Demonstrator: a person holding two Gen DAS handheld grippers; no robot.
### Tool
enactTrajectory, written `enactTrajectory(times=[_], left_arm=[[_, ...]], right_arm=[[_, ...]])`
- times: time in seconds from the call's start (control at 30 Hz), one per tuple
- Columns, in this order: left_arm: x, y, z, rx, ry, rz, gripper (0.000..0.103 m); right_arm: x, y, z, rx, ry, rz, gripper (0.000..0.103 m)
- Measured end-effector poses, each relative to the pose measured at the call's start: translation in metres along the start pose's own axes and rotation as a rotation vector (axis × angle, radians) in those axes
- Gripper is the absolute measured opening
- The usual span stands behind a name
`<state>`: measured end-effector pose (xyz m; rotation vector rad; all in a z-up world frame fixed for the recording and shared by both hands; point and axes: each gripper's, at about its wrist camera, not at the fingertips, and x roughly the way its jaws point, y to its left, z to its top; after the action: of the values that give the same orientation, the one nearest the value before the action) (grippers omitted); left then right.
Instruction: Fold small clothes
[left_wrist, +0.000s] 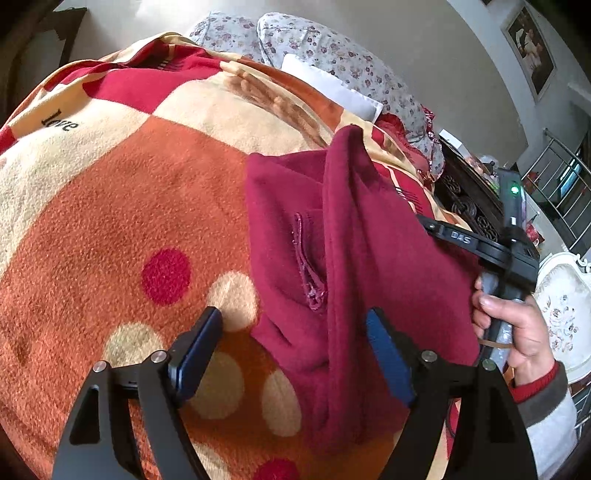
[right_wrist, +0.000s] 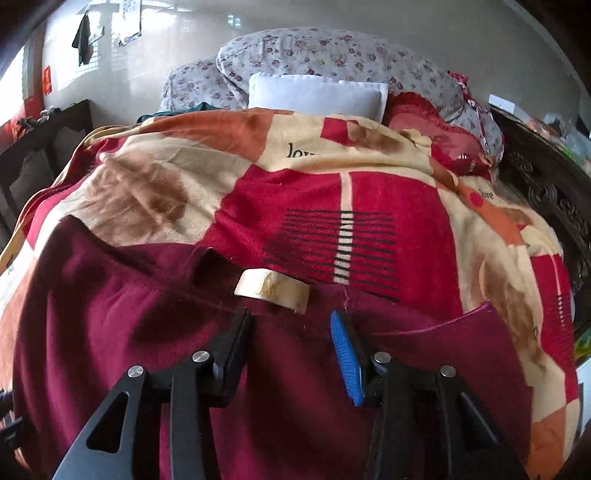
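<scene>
Maroon fleece garment (left_wrist: 354, 236) lies on the bed, spread over a patterned blanket (left_wrist: 122, 206) of orange, cream and red blocks. In the left wrist view the garment shows a zipped pocket (left_wrist: 308, 266) facing up and a raised fold running along its length. In the right wrist view the same garment (right_wrist: 155, 317) fills the near foreground, and its far edge ends against the red block of the blanket (right_wrist: 406, 206).

No containers are in view. A roll of tape (right_wrist: 273, 290) rests on the garment's far edge.

Left gripper (left_wrist: 295, 354): fingers stand wide apart, nothing pressed between them. The left finger (left_wrist: 195, 354) is over bare blanket, the right one over the fleece, so the garment's near edge runs between the two. Right gripper (right_wrist: 291, 354): fingers stand at a moderate gap above the fleece with no cloth pinched between them; the tape roll sits just beyond the fingertips. In the left wrist view the right gripper (left_wrist: 436, 227) reaches in over the garment's right side, held by a hand (left_wrist: 517, 325) in a red-cuffed sleeve.

Open blanket extends to the left and beyond the garment. Floral pillows (right_wrist: 325, 51) and a white pillow (right_wrist: 317, 96) lie at the head of the bed. A dark carved bed frame (right_wrist: 554, 192) bounds the right side.
</scene>
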<state>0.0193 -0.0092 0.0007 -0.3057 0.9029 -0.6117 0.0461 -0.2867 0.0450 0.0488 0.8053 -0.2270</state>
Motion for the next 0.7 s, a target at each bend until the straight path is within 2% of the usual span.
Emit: enactTrajectory(times=[0.07,0.13,0.2,0.23,0.37,0.47,0.53,0.57,0.7], left_arm=[[0.001,0.001,0.001,-0.001,0.000,-0.001,0.080],[0.000,0.001,0.001,-0.002,-0.003,-0.002,0.080],[-0.002,0.002,0.002,-0.008,-0.014,-0.002,0.080],[-0.004,0.003,0.002,-0.017,-0.028,0.003,0.080],[-0.014,0.004,0.004,-0.035,-0.102,0.050,0.081],[-0.012,0.002,0.005,-0.028,-0.099,0.094,0.082],[-0.010,0.001,0.003,-0.022,-0.086,0.100,0.083],[-0.009,0.001,0.003,-0.015,-0.077,0.106,0.083],[-0.005,-0.001,0.002,0.002,-0.063,0.109,0.086]], right_arm=[[-0.014,-0.003,-0.001,0.031,-0.011,0.025,0.050],[-0.033,-0.004,-0.005,0.069,-0.018,0.086,0.050],[-0.047,0.002,-0.008,0.075,-0.005,0.154,0.054],[-0.052,0.006,-0.010,0.078,0.006,0.186,0.058],[-0.057,0.034,-0.010,0.075,0.051,0.332,0.059],[-0.059,0.063,-0.006,0.032,0.065,0.385,0.060],[-0.055,0.089,0.000,-0.006,0.080,0.409,0.069],[-0.052,0.098,0.002,-0.016,0.089,0.416,0.073],[-0.032,0.137,0.012,-0.073,0.138,0.412,0.078]])
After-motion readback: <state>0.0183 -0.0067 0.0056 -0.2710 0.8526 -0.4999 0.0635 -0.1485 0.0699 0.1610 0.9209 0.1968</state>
